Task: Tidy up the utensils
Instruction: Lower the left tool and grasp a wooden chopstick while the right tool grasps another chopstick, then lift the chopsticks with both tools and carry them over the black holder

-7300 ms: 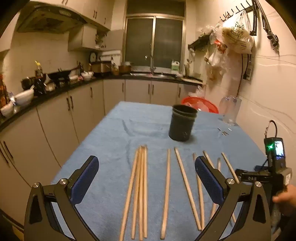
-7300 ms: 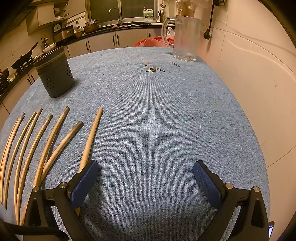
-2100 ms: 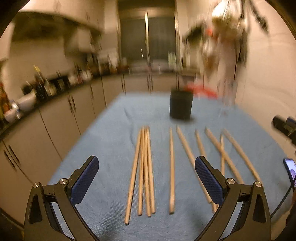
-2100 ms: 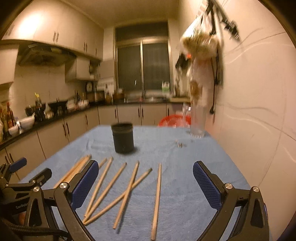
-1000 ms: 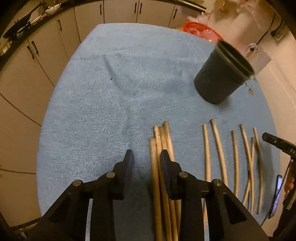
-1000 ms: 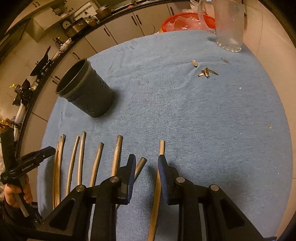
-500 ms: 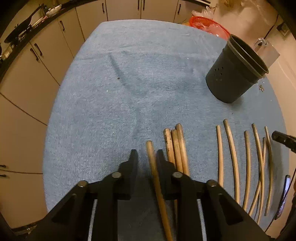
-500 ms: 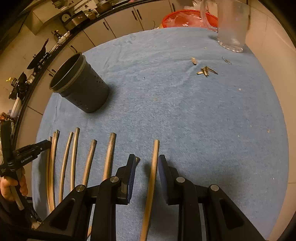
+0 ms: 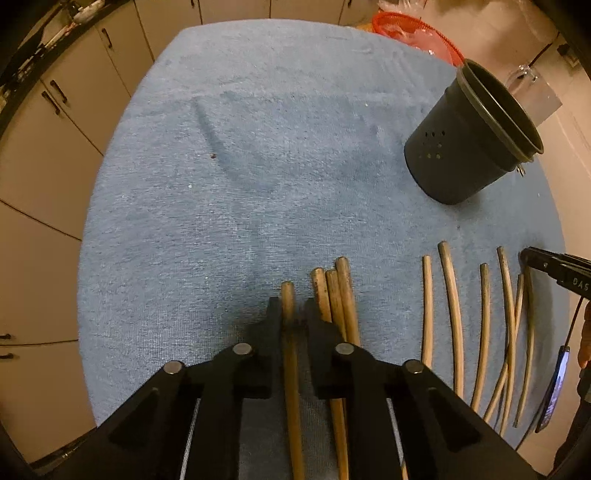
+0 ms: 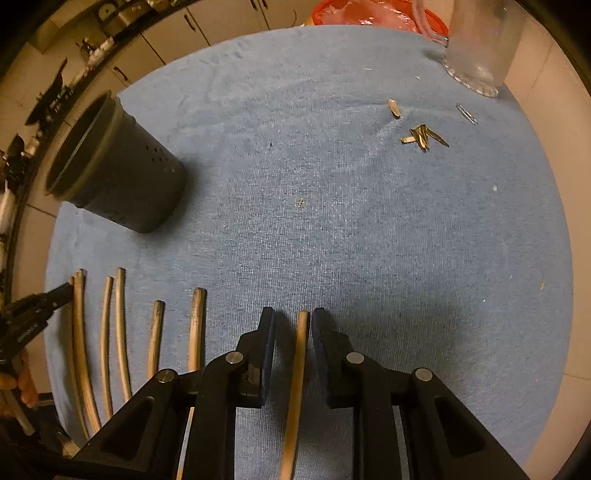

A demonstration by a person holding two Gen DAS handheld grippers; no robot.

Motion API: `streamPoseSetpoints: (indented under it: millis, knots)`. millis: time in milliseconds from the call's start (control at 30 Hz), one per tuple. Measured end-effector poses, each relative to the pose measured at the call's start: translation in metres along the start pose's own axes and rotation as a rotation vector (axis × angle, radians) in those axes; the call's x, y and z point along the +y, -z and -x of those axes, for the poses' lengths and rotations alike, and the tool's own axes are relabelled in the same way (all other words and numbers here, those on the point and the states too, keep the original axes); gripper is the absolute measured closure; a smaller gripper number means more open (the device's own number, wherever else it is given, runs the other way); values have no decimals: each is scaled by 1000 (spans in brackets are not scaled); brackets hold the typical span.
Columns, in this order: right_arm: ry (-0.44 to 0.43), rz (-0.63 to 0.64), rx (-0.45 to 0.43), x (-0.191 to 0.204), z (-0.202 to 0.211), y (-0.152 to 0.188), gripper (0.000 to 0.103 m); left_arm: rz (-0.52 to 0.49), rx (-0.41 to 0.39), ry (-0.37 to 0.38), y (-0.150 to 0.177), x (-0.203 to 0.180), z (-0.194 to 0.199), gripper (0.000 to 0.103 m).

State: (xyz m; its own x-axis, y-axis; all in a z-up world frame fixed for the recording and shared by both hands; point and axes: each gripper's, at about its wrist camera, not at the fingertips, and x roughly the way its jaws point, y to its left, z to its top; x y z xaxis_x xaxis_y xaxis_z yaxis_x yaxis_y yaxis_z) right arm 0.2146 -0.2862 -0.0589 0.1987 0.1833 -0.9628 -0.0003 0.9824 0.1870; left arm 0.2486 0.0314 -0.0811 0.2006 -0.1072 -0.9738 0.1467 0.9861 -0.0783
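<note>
Left gripper [image 9: 291, 314] opening a little, one chopstick [image 9: 290, 354] between its narrow jaws. Right gripper [image 10: 293, 325] closing on another chopstick [image 10: 298, 373], a small gap on one side. More loose chopsticks [image 9: 454, 314] flat on the blue cloth [image 9: 258, 147]. Dark holder cup [image 9: 476, 144] upright, farther back.

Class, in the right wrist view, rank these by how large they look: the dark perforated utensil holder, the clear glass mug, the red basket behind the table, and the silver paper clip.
1. Dark perforated utensil holder.
2. Clear glass mug and red basket: both are cut off by the frame edge, so their order is unsure.
3. Silver paper clip, smallest.
</note>
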Motion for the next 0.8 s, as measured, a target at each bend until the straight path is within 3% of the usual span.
streamPoseSetpoints:
  millis: [167, 233, 333, 500, 800]
  knots:
    - [102, 77, 8, 17, 0, -1, 95, -45, 7, -66, -10, -15, -5, 90]
    - [130, 93, -2, 20, 1, -1, 97, -68, -9, -95, -6, -24, -5, 97]
    - [155, 119, -31, 28, 3, 2, 98, -57, -39, -82, -5, -28, -3, 97]
    - [61, 110, -142, 36, 35, 14, 99, 0, -191, 6, 0, -17, 32, 97]
    - [-119, 171, -435, 62, 143, 41, 99, 31, -546, 103, 13, -11, 128, 97]
